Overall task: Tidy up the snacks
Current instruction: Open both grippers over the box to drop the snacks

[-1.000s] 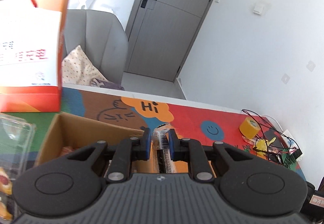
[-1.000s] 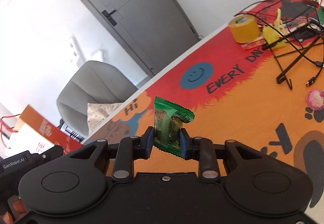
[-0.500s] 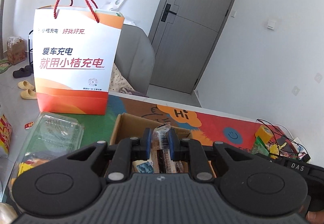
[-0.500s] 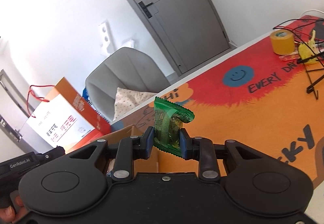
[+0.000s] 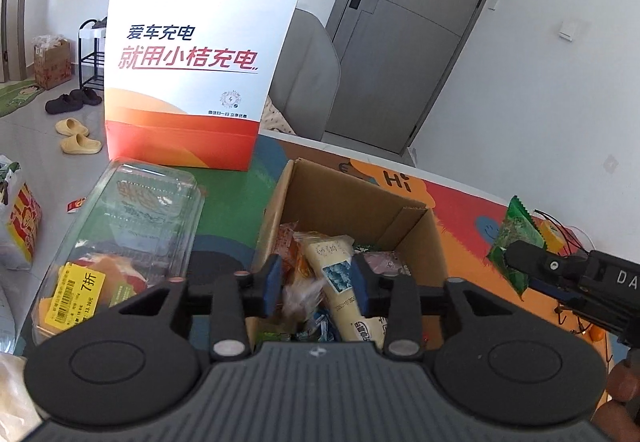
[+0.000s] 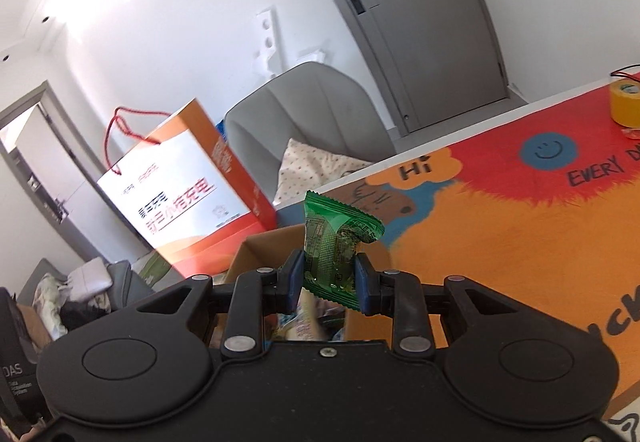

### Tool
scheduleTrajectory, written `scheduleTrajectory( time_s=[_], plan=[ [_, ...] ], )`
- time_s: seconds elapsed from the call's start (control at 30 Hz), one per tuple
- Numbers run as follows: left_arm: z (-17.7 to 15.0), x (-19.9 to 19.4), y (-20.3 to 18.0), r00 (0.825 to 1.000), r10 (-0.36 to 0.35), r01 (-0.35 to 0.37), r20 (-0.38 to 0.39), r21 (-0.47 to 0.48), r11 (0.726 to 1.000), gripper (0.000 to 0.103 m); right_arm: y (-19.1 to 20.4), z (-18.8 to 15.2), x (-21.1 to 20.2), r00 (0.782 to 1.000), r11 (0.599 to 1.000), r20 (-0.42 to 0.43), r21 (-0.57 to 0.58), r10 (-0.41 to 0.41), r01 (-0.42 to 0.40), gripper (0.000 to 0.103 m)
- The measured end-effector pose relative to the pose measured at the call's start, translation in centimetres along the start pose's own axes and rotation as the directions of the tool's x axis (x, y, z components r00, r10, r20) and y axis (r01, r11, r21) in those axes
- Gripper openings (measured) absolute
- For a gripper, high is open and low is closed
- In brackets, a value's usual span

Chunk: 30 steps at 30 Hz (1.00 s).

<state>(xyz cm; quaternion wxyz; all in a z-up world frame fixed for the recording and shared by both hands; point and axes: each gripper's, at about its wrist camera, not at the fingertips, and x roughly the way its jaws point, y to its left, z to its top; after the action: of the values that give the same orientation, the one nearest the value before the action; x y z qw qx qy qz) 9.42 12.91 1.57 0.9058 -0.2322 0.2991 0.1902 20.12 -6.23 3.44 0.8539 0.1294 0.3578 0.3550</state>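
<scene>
An open cardboard box (image 5: 360,202) on the colourful table mat holds several snack packets, among them a pale yellow one (image 5: 340,274). My left gripper (image 5: 316,278) hangs open and empty just above the box. My right gripper (image 6: 328,280) is shut on a green snack packet (image 6: 334,242), held upright above the box's right side (image 6: 260,246). The same packet (image 5: 514,238) and the right gripper's finger (image 5: 532,262) show at the right of the left wrist view.
A white and orange paper bag (image 5: 200,54) stands behind the box. A clear plastic food container (image 5: 120,242) lies left of it. A yellow tape roll (image 6: 626,102) and cables sit far right. A grey chair (image 6: 308,114) stands beyond the table edge.
My left gripper has opened and the small packet it held is gone from its jaws; it has moved over the box. My right gripper carried the green packet left to the box.
</scene>
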Motion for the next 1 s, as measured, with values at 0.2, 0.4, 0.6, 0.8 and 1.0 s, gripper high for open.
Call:
scheduleTrajectory(
  time_s=[0.2, 0.4, 0.6, 0.8, 1.0],
  plan=[
    [0.8, -1.7, 1.6, 0.998, 0.028, -0.026, 0.064, -0.026, 0.999, 0.062, 2.4, -0.7, 1.5, 0.998, 0.999, -0.047, -0.04, 0.034, -0.036, 0.028],
    [1.3, -2.5, 3.3, 0.995, 0.047, -0.042, 0.087, -0.058, 0.997, 0.074, 4.7, -1.3, 3.3, 0.994, 0.995, -0.096, -0.083, 0.056, -0.064, 0.028],
    [1.7, -3.2, 5.0, 0.992, 0.071, -0.063, 0.109, -0.079, 0.995, 0.082, 6.6, -2.2, 5.2, 0.986, 0.99, -0.149, -0.104, 0.076, -0.092, 0.028],
    [2.1, -2.8, 6.8, 0.991, 0.094, -0.083, 0.092, -0.117, 0.99, 0.084, 7.8, -3.0, 7.6, 0.977, 0.989, -0.191, -0.091, 0.094, -0.113, 0.034],
    [2.3, -2.5, 6.8, 0.992, 0.087, -0.076, 0.093, -0.12, 0.99, 0.089, 7.0, -2.8, 8.2, 0.975, 0.994, -0.207, -0.052, 0.084, -0.097, 0.039]
  ],
)
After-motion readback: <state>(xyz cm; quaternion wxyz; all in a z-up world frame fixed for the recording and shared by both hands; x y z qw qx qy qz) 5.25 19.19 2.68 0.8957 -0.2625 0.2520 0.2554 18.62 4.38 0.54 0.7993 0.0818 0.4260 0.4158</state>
